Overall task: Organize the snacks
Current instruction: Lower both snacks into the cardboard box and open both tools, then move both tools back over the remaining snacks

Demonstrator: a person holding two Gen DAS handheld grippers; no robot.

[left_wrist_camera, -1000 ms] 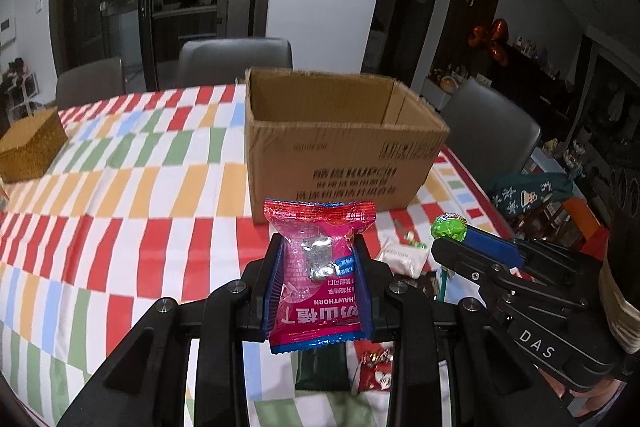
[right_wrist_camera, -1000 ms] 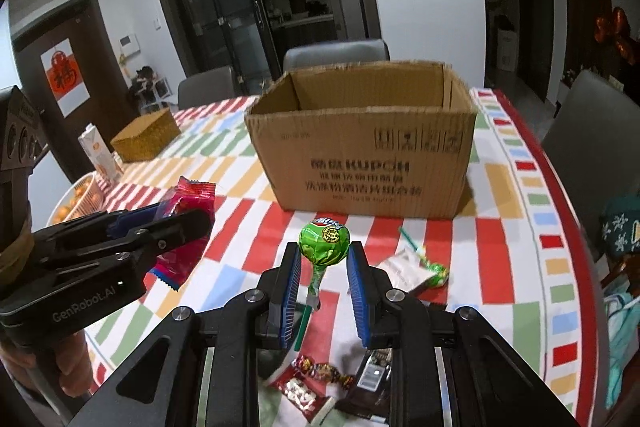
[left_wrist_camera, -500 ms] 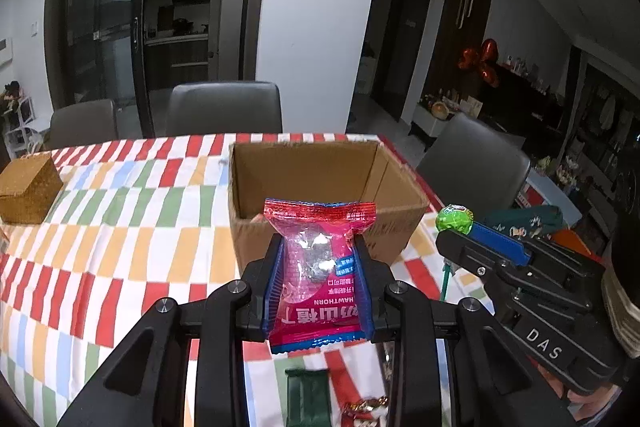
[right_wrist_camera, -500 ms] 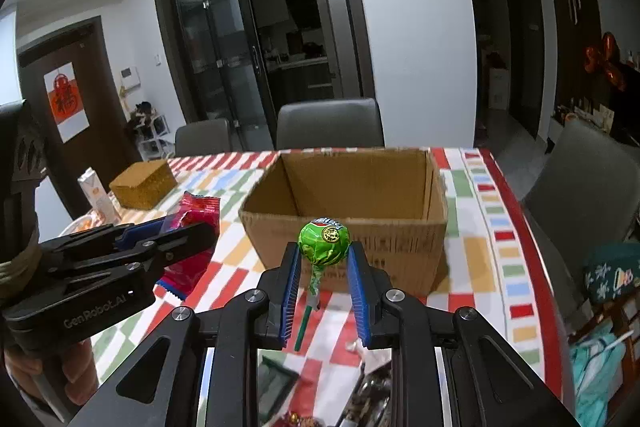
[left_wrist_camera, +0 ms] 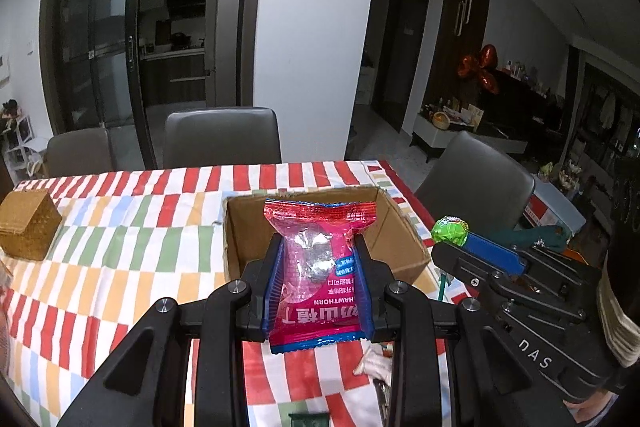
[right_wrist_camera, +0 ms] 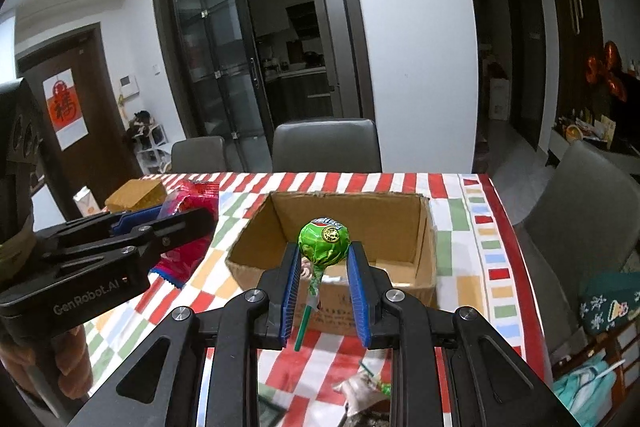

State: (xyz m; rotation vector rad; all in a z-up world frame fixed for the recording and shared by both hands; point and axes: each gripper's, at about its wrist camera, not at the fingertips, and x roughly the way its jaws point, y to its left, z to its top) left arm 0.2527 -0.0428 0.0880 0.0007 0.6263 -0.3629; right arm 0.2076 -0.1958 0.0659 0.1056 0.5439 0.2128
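Left gripper (left_wrist_camera: 318, 281): jaws clamp the packet (left_wrist_camera: 320, 267). Right gripper (right_wrist_camera: 324, 283): jaws pinch the lollipop (right_wrist_camera: 324, 239), seemingly by its head. Both before the box (right_wrist_camera: 352, 227); carry over the rim, then release.

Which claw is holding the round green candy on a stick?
The right claw holds the green lollipop, pinched at its round head. The left claw grips a flat pink snack packet instead.

- Box (left_wrist_camera: 404, 251) on the surface (left_wrist_camera: 120, 247), far of both tongs.
- Basket (left_wrist_camera: 26, 227) far left.
- Chairs (left_wrist_camera: 222, 137) behind the surface.
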